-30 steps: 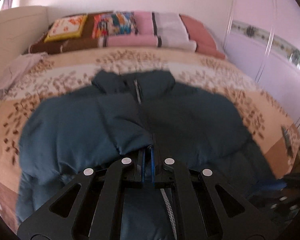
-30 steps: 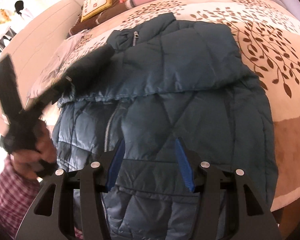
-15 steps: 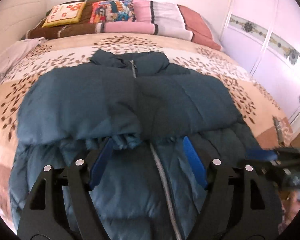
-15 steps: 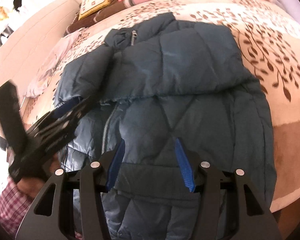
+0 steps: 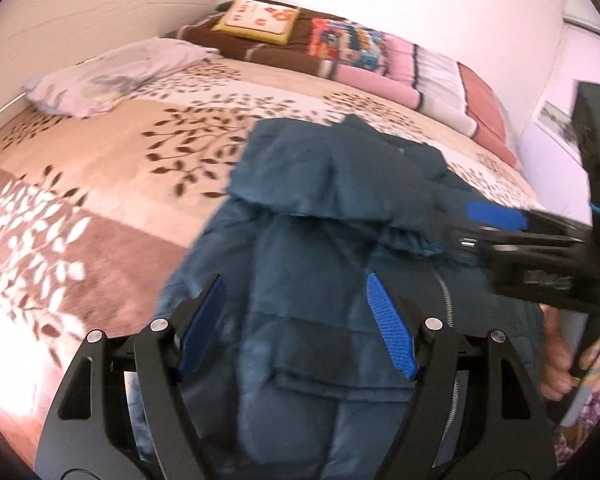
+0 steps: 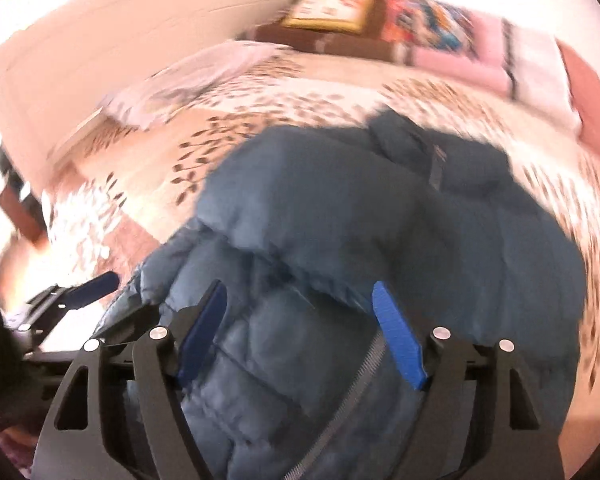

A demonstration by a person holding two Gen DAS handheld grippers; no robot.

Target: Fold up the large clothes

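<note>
A dark blue puffer jacket (image 5: 332, 216) lies on the bed, both sleeves folded across its chest and the zipper running down the lower front. It also shows in the right wrist view (image 6: 380, 216), blurred. My left gripper (image 5: 296, 308) is open and empty over the jacket's lower left part. My right gripper (image 6: 300, 312) is open and empty over the lower front near the zipper. The right gripper also shows in the left wrist view (image 5: 496, 224) at the right. The left gripper shows at the left edge of the right wrist view (image 6: 88, 292).
The bedspread (image 5: 112, 168) has a brown leaf pattern. A pale pillow (image 5: 112, 76) lies at the far left. Folded blankets and cushions (image 5: 340, 48) line the head of the bed. A wardrobe (image 5: 572, 80) stands at the right.
The left gripper opened, let go of the left sleeve over the chest and swung to the jacket's lower left. The right gripper moved left over the lower front; both views turned left.
</note>
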